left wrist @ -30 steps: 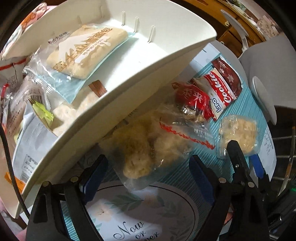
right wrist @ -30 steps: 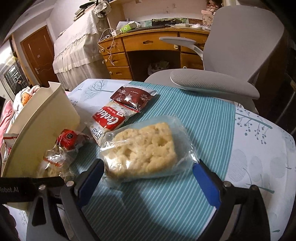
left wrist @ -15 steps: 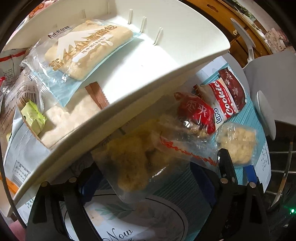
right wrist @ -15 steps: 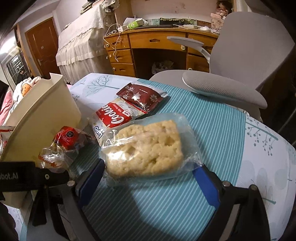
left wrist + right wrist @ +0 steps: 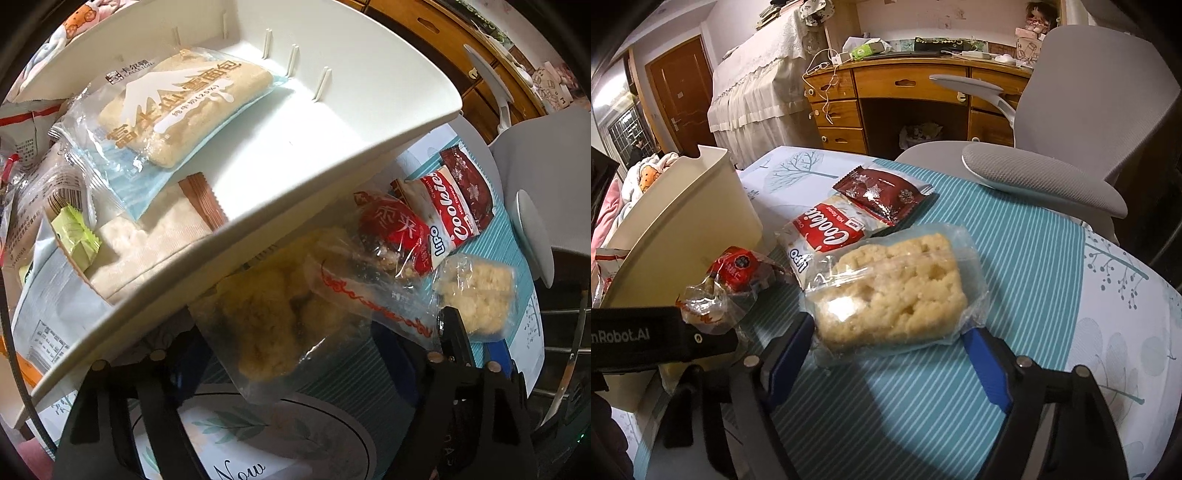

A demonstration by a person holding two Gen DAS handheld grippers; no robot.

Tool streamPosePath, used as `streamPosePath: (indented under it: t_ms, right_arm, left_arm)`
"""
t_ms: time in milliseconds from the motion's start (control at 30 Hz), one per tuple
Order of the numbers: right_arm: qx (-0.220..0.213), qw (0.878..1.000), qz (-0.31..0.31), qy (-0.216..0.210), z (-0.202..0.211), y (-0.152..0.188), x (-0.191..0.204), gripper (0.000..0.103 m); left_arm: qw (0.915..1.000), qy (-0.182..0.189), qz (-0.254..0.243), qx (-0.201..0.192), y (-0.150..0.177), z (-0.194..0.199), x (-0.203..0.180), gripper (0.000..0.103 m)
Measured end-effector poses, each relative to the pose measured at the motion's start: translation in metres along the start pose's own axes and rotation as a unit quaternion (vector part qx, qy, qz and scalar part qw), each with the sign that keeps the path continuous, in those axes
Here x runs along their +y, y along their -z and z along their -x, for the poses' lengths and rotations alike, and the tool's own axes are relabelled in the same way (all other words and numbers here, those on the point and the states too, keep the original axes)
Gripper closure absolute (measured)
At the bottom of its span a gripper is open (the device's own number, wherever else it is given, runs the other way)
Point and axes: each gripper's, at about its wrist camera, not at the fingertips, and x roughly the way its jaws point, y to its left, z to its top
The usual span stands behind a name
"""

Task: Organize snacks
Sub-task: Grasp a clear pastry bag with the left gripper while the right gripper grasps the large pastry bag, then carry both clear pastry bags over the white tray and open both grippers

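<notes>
We are closing right tongs (image 5: 886,354) around bumpy, blocky rice cake in crinkly clear wrap (image 5: 890,291), not squeezing. Left tongs (image 5: 291,354) closing around lumpy clear bag (image 5: 273,325), grip unclear.

Snacks on the bench beside the white organizer

A clear-wrapped rice cake (image 5: 890,291), red Cookies pack (image 5: 822,230), dark red sachet (image 5: 882,190) and crumpled clear bag of fried pieces (image 5: 273,321) lie flat; a bread packet (image 5: 173,110) rests inside the organizer (image 5: 332,122).

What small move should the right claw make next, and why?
Probably close a little more. The right claw has just been closing around the rice cake, and its pads reach only the clear wrapper's edges, so the grip does not look firm yet for lifting toward the bin.
</notes>
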Motion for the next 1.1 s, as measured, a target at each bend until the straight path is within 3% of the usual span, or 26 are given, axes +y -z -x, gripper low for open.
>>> streamPosePath:
  t_ms: [467,600,900,1100]
  right_arm:
    - [-0.001,1.0,-0.011,-0.009,0.004,-0.002,-0.001,0.03]
    - [0.0,1.0,-0.011,-0.007,0.008,-0.001,0.001,0.032]
    - [0.009,1.0,-0.02,0.006,0.022,0.007,0.004,0.034]
    - [0.02,0.999,-0.039,0.015,0.038,0.022,0.002,0.035]
  left_arm:
    - [0.9999,0.006,-0.015,-0.003,0.001,0.009,-0.001,0.041]
    - [0.9997,0.01,-0.02,-0.004,0.006,0.018,0.003,0.052]
    - [0.9991,0.019,-0.032,0.02,0.021,0.027,0.01,0.055]
    - [0.9969,0.012,-0.068,0.038,0.041,0.036,0.011,0.055]
